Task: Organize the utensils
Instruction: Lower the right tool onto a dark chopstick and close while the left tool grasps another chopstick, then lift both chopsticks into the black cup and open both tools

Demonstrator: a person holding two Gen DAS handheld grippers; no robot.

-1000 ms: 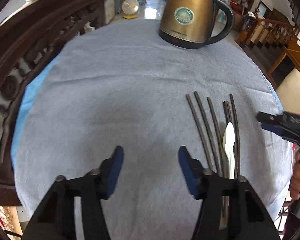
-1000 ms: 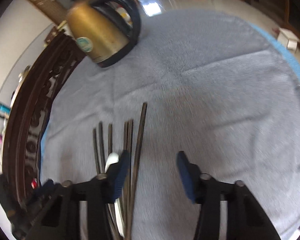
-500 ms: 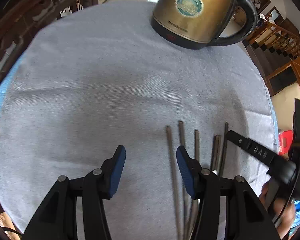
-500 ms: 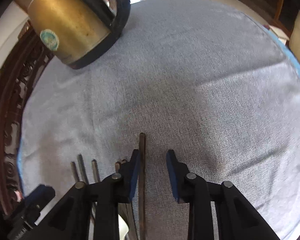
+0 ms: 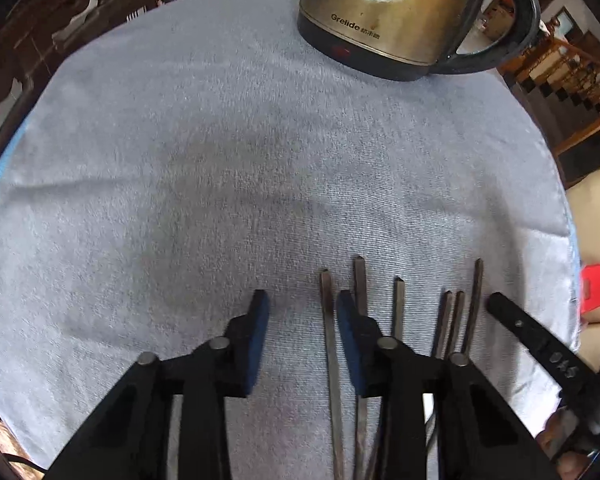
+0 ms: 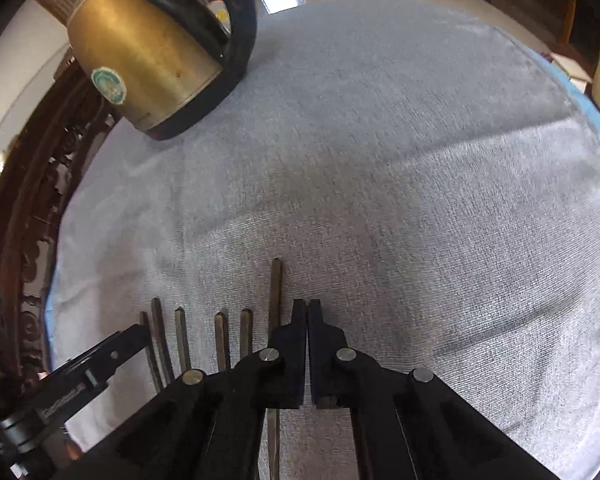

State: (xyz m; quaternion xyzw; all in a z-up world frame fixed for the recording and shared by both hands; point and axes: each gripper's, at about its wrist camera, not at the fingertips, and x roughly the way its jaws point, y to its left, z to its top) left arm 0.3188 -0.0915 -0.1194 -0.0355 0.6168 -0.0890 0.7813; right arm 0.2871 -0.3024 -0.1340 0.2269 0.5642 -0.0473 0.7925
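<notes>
Across the round worktop [image 5: 180, 160] a grey-blue cloth is spread to the rim, probably to keep the utensils from sliding and to give the jaws a soft bed to press into. At the far edge the kettle [image 5: 400, 20] stands upright, well apart from the work, so it seems a bystander and not part of the sorting. Nearer the person, both tools point steeply down at the same row. The left gripper [image 5: 300, 312] sits over the row's left end and the right gripper [image 6: 307, 312] over its right end, likely so that each hand can take an outer piece without crossing the other. The chopsticks [image 5: 398, 300], six dark square sticks, lie flat on the cloth side by side, roughly parallel with uneven gaps, their ends pointing toward the kettle. That loose fan is what the task still has to tidy. The left jaws have just been closing and now stand narrow, with the leftmost stick [image 5: 327, 300] between them, close to the right-hand pad but not yet pinched. The right jaws have just closed and are fully together. The rightmost stick [image 6: 275, 280] runs just beside and under the left finger, not between the pads as far as the right wrist view shows, though the finger hides that stretch. If so, that grip has caught nothing, and a fresh approach with wider jaws would be needed.
</notes>
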